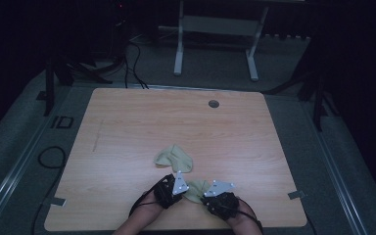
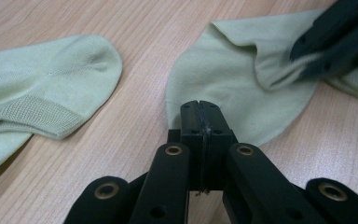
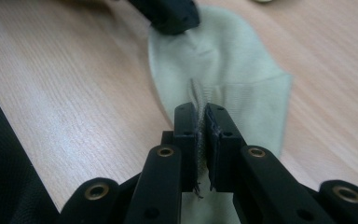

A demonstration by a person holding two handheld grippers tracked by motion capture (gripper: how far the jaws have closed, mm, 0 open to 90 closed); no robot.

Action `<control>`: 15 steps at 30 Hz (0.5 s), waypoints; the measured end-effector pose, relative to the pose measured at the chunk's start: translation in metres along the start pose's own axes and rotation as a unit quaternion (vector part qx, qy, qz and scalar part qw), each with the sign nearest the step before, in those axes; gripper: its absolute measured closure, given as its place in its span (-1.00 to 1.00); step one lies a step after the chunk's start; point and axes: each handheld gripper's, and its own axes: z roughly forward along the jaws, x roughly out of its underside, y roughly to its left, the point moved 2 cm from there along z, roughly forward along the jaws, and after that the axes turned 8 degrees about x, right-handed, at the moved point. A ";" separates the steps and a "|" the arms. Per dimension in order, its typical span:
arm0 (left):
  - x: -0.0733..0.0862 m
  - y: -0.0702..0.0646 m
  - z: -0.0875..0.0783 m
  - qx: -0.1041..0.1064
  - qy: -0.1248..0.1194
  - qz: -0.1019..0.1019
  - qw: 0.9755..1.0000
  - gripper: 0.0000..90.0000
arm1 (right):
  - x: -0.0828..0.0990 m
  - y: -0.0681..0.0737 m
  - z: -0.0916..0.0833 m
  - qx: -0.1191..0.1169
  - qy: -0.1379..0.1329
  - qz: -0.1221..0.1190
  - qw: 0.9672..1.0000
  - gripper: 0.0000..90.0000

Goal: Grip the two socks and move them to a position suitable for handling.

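Both grippers are working at the near edge of the table [image 1: 127, 112], roughly at six o'clock from its middle, and the sock they are handling, the near sock [image 1: 196, 191], is lying flat between them; a second sock [image 1: 174, 158] is resting a little farther up the board, toward twelve o'clock from the first.

The left gripper [image 1: 176, 188] is sitting with its jaws pressed together at the sock's edge; in the left gripper view the pads are meeting on the hem of the near sock [image 2: 223, 88], though how much fabric is caught between them I cannot tell. The right gripper [image 1: 210, 195] is pinching a raised fold of the near sock [image 3: 223, 70], its jaws narrowed on the bunched cloth.

What is worrying me is the left grip; it is looking like a nip on the very rim, so a lift or a pull could be slipping it free and letting that end flop back. The right gripper is holding a fold rather than one layer; spreading the sock from there may be dragging both layers together and leaving it twisted. Pulling the two hands apart too briskly could also be sliding the sock off the near edge at six o'clock, or sweeping it into the second sock [image 2: 42, 84].
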 end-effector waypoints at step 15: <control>0.000 0.001 0.000 -0.001 -0.004 -0.008 1.000 0.97 | 0.019 -0.068 -0.038 0.021 -0.041 0.101 0.994 0.84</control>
